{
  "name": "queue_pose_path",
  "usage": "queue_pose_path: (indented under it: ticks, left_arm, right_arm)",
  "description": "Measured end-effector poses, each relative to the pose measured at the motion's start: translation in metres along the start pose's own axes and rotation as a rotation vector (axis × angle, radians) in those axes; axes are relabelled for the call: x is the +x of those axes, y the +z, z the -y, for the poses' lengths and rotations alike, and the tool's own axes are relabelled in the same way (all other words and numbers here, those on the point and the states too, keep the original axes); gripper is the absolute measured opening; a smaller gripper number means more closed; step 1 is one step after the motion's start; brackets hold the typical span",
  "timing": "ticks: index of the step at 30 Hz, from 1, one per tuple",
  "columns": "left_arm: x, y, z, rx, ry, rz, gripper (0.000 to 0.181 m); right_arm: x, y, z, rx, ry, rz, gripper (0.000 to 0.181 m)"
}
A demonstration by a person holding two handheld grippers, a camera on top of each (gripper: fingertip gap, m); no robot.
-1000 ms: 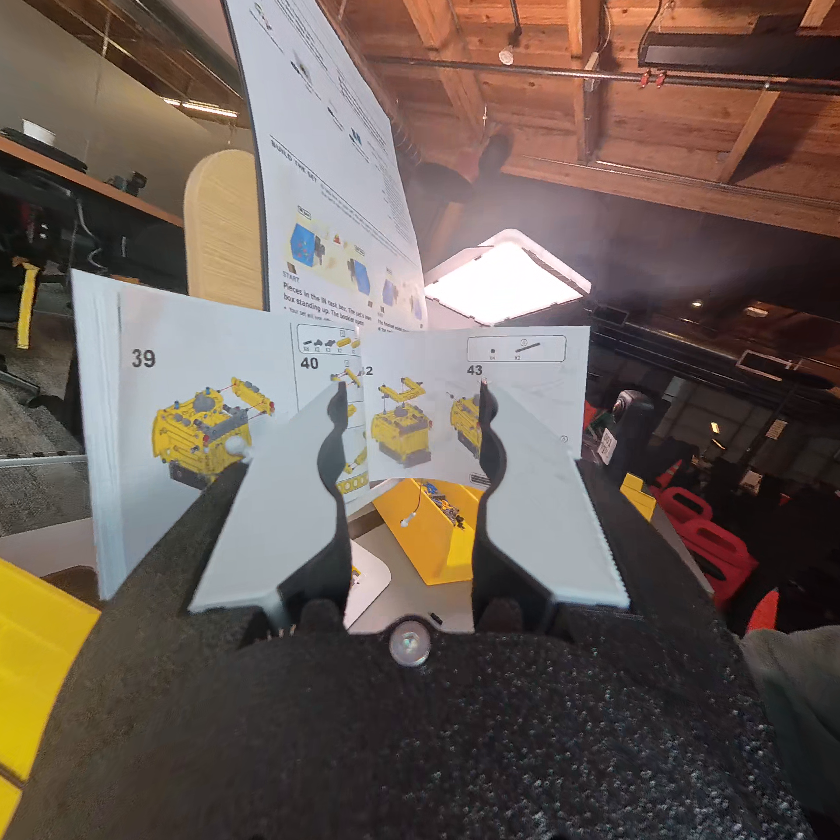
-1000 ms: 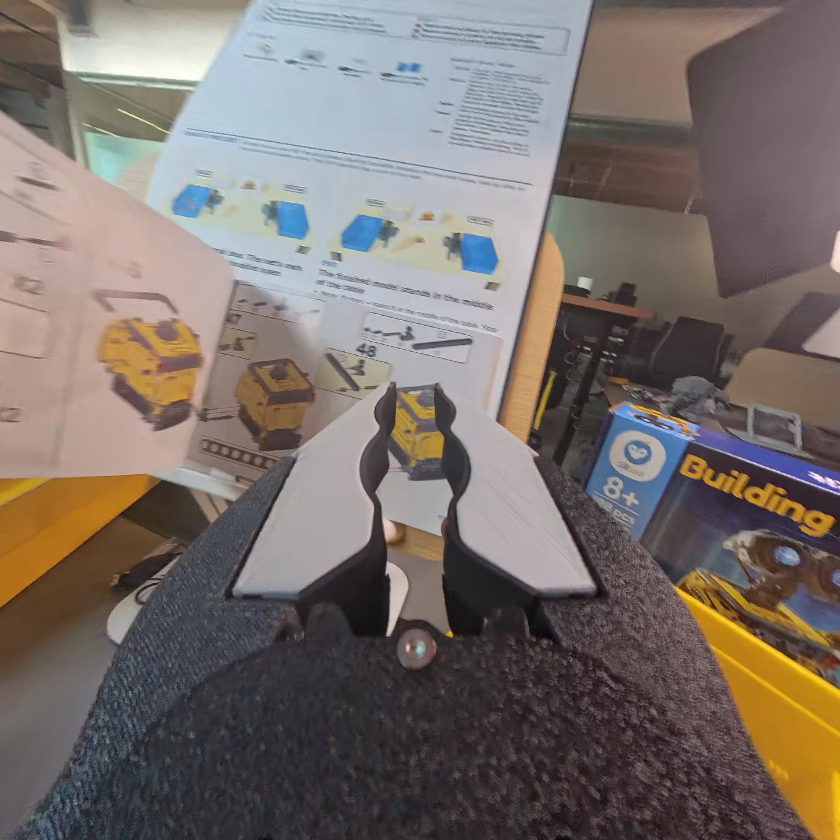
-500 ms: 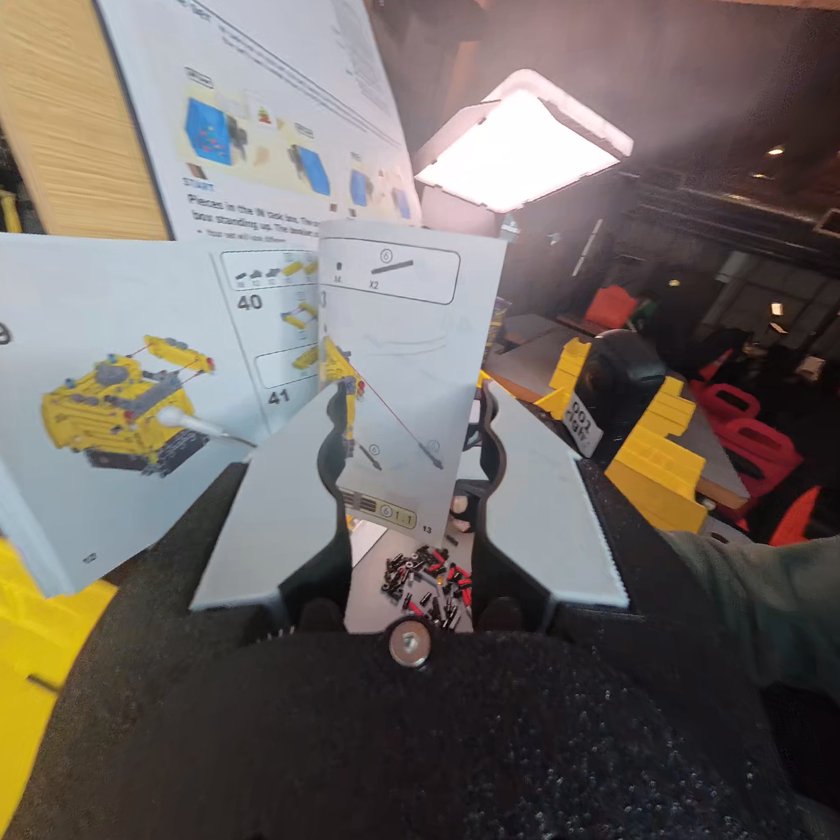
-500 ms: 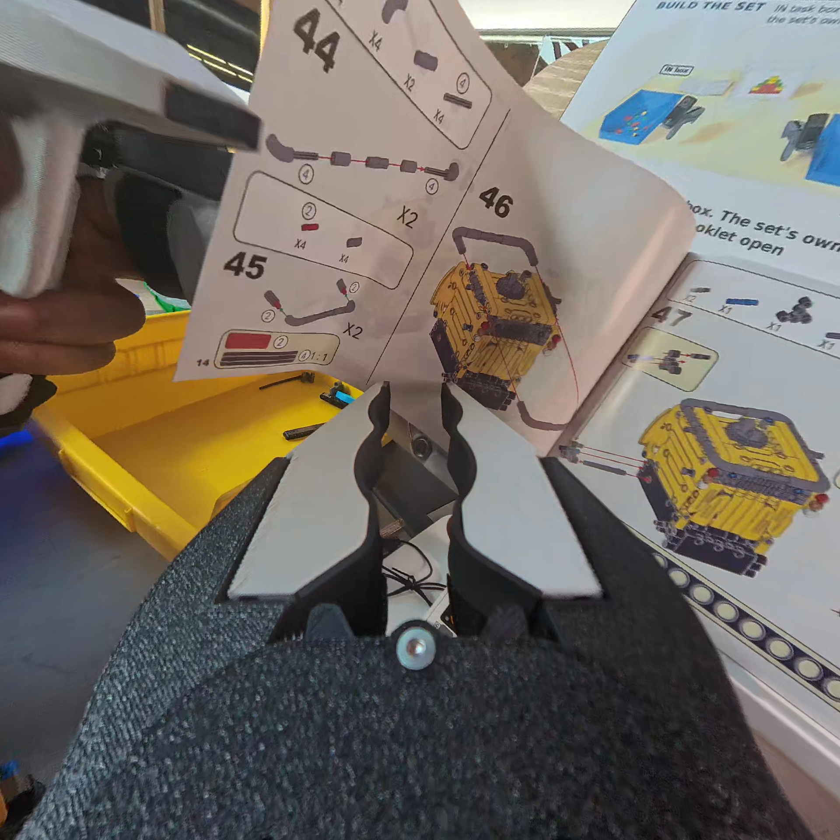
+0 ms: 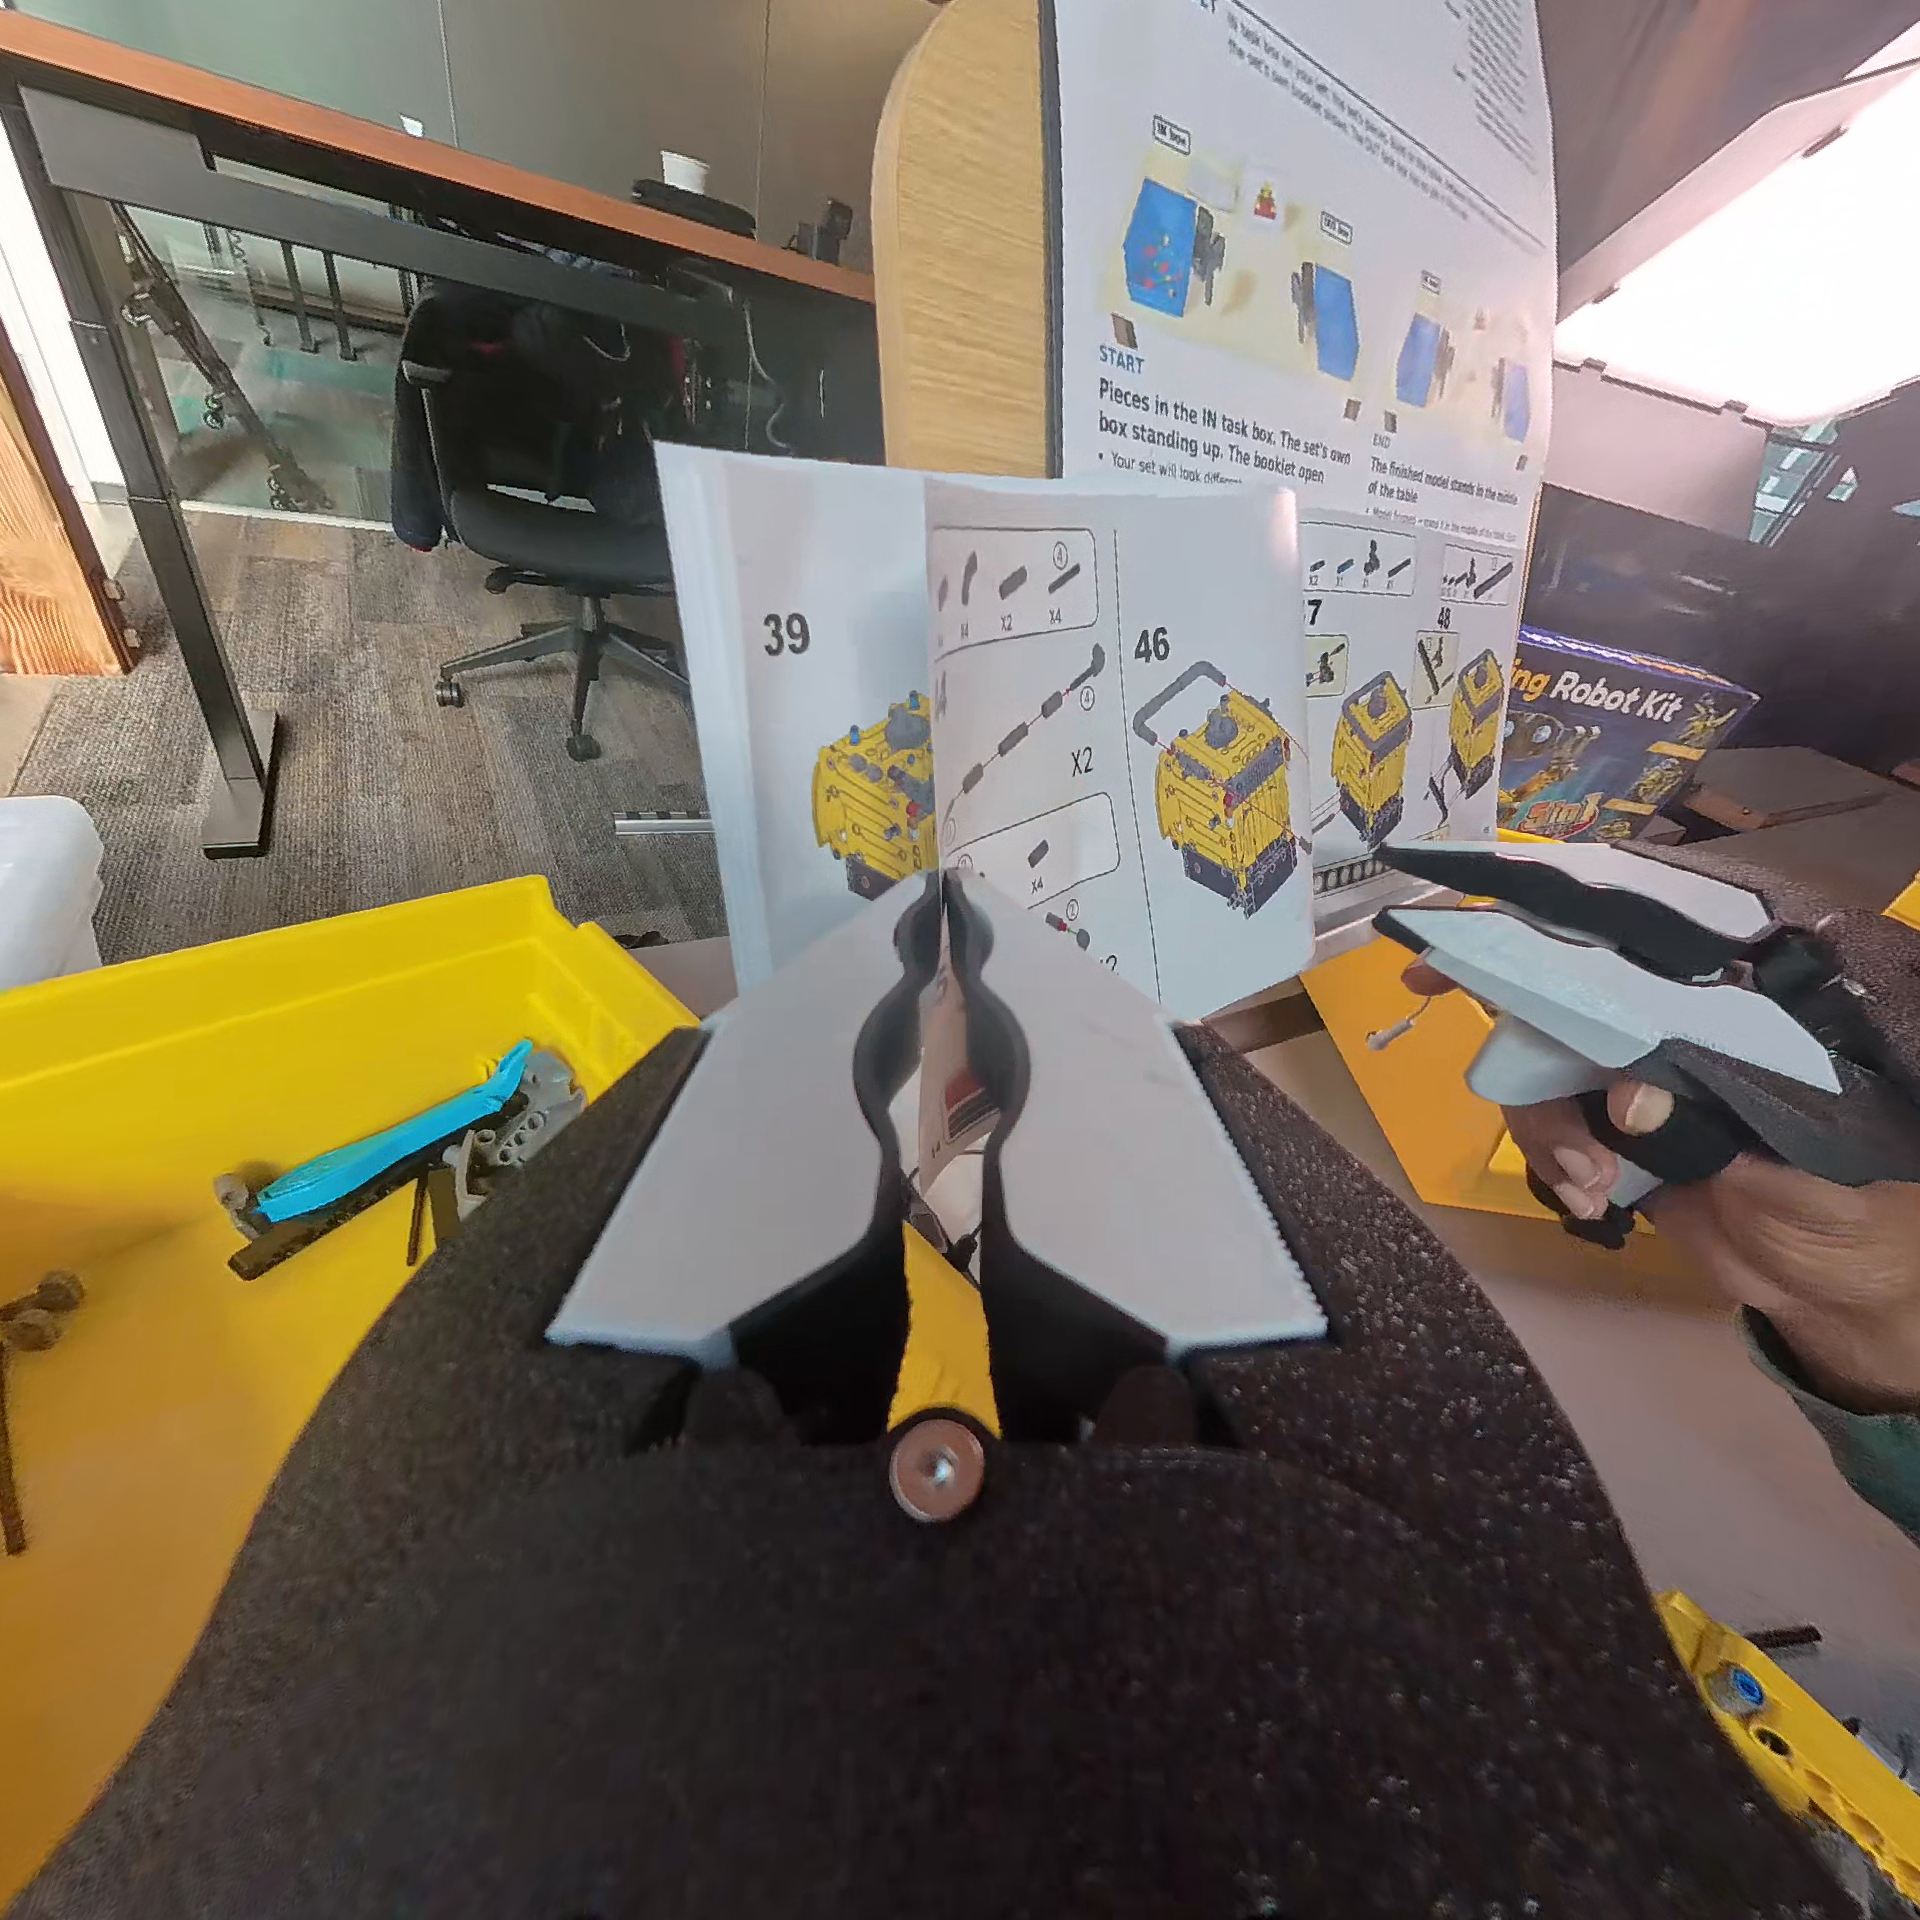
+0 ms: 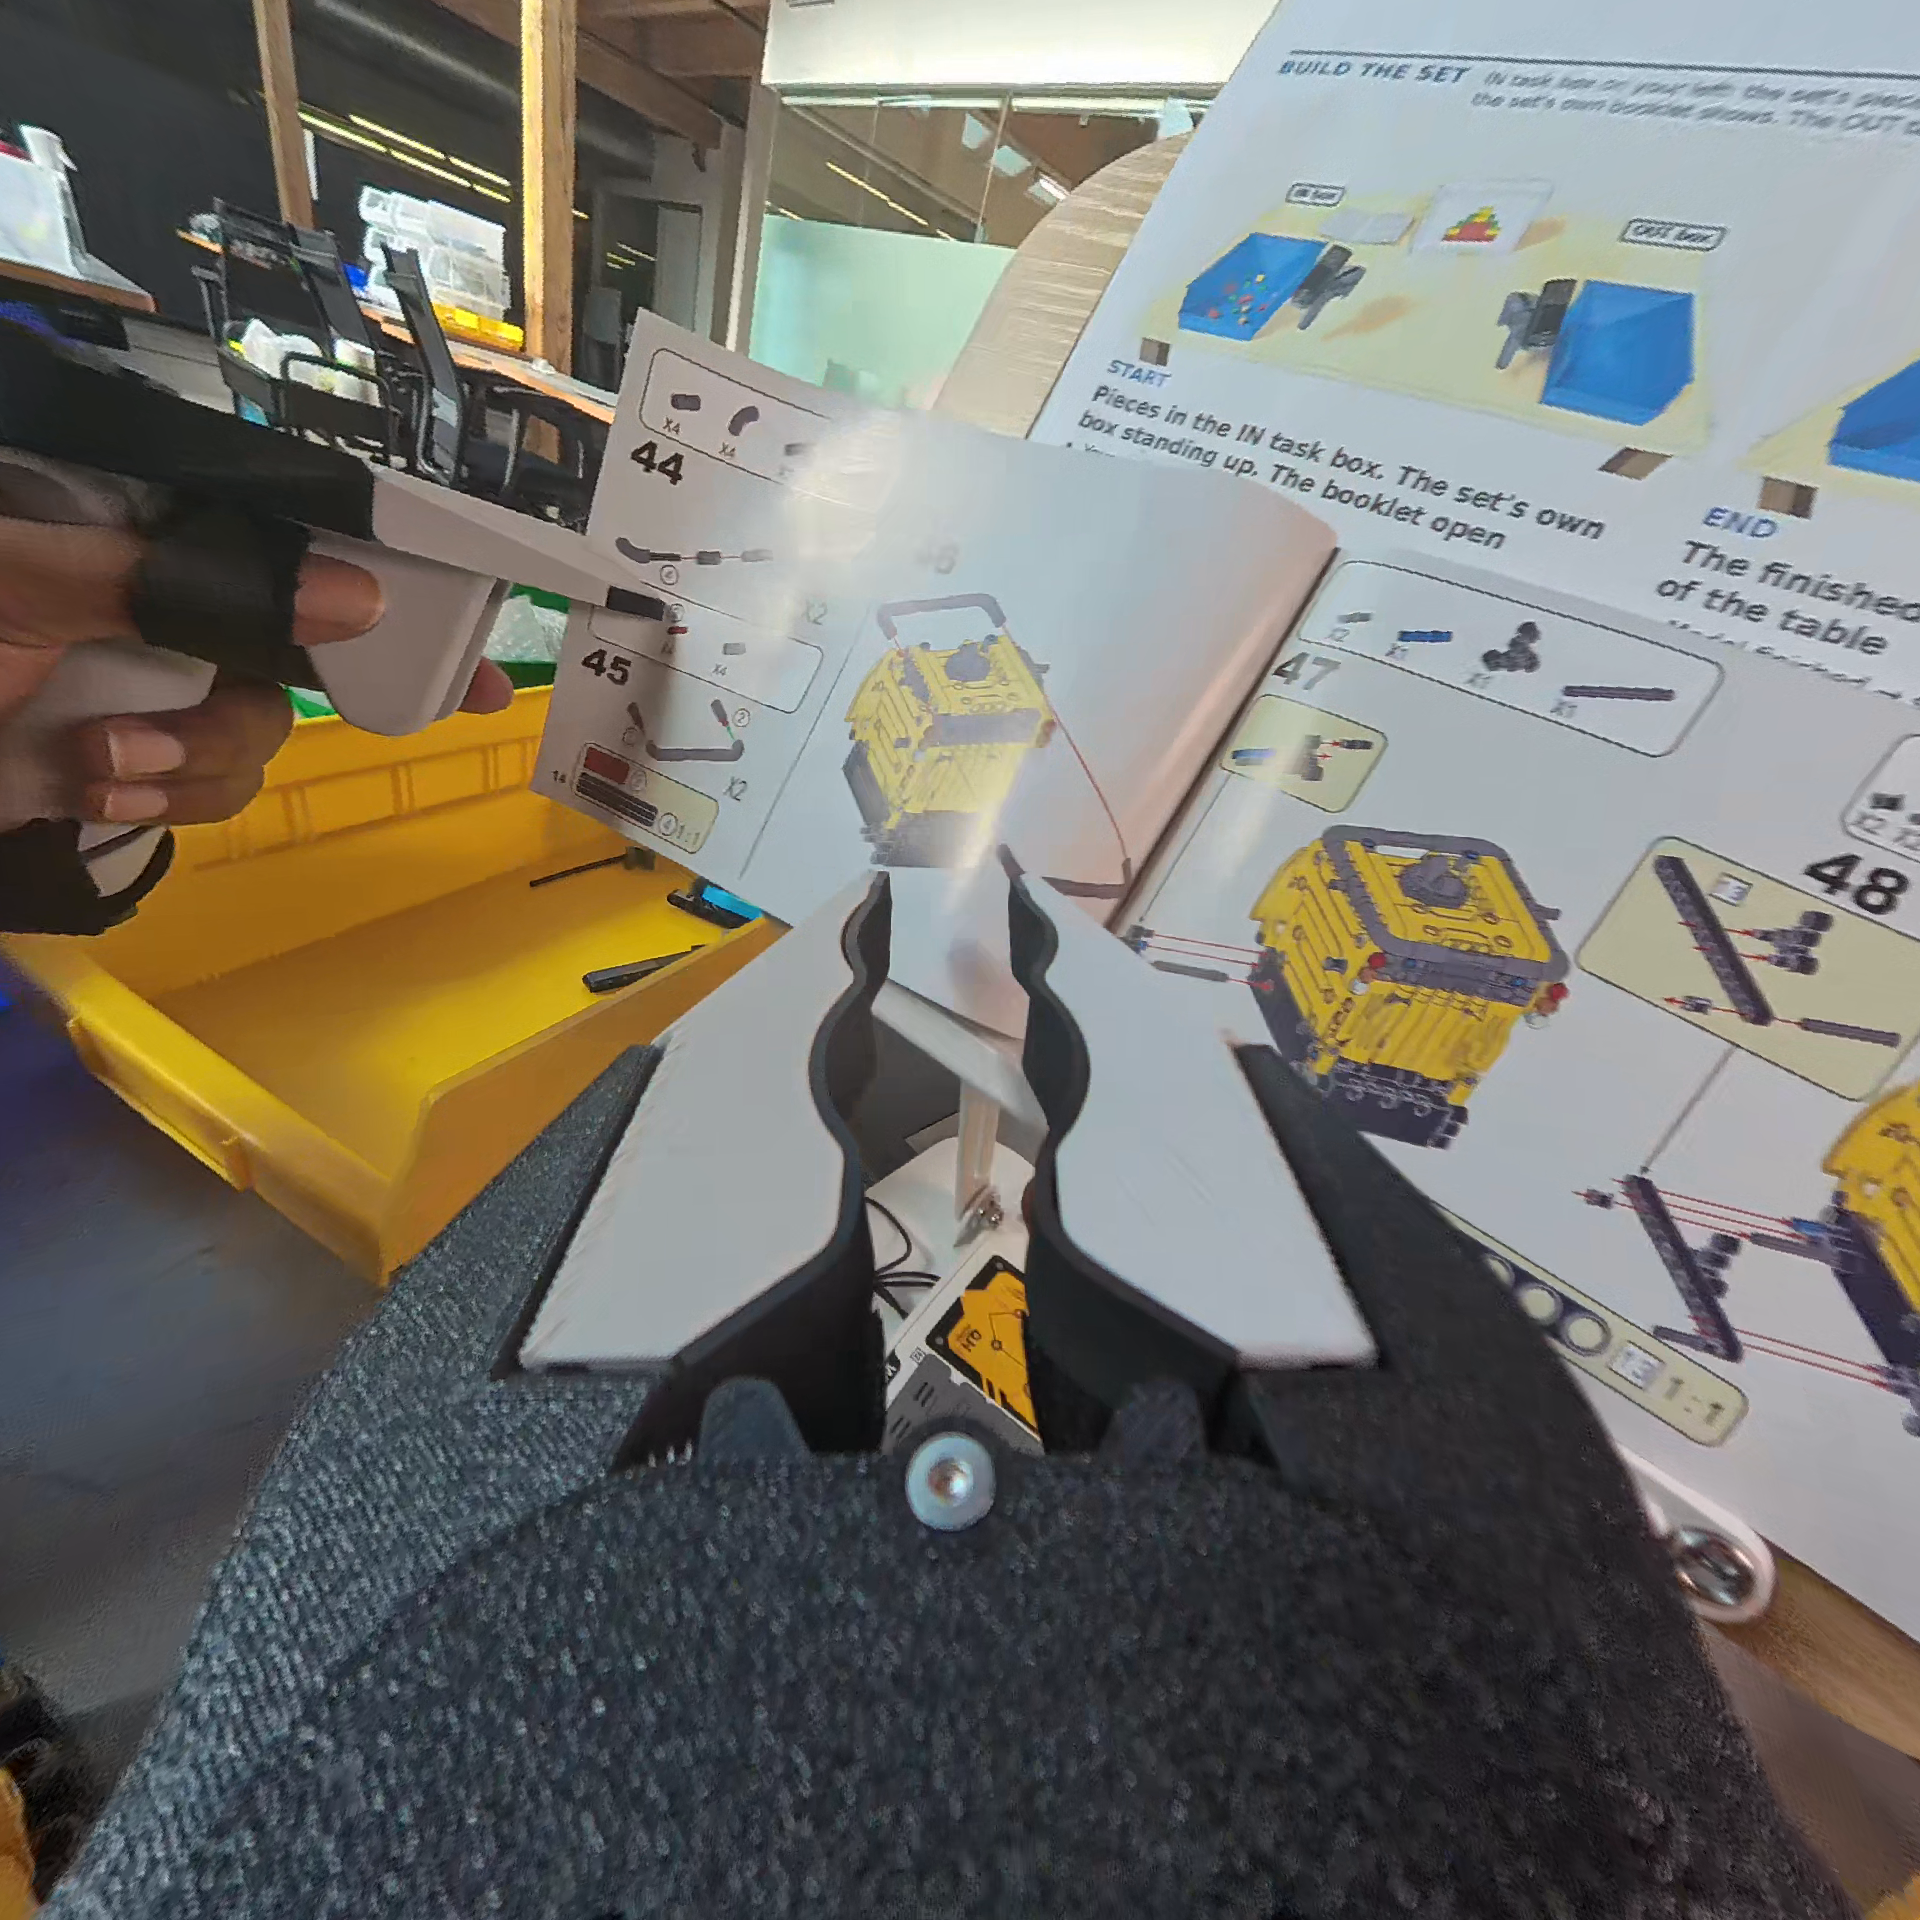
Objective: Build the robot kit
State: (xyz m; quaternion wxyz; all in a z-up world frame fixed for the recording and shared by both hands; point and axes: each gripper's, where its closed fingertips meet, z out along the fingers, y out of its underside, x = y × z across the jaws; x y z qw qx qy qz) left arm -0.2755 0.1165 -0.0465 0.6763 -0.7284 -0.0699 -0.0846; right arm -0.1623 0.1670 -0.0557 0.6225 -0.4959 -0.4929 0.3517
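Left gripper (image 5: 943,902) clamped loose page (image 5: 1117,727) of instruction booklet (image 6: 1475,935), propped upright at far table edge. Right gripper (image 6: 948,899) parted, empty, near page's lower edge, contact unclear. Page thin, floppy, glossy, likely tears; safest hold near outer edge.

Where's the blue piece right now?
In the left wrist view, the blue piece lies in the yellow bin at the left, on grey and black parts, just left of the left gripper, which pinches a booklet page.
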Motion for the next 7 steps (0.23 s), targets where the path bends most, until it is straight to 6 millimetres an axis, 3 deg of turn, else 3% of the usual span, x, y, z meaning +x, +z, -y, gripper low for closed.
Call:
queue_pose_path:
  ticks: [7]
  left_arm:
    - [-0.005,0.001,0.0,0.015,-0.001,0.023,0.0]
  right_arm:
    - [0.069,-0.025,-0.021,-0.062,0.083,-0.222,0.043]
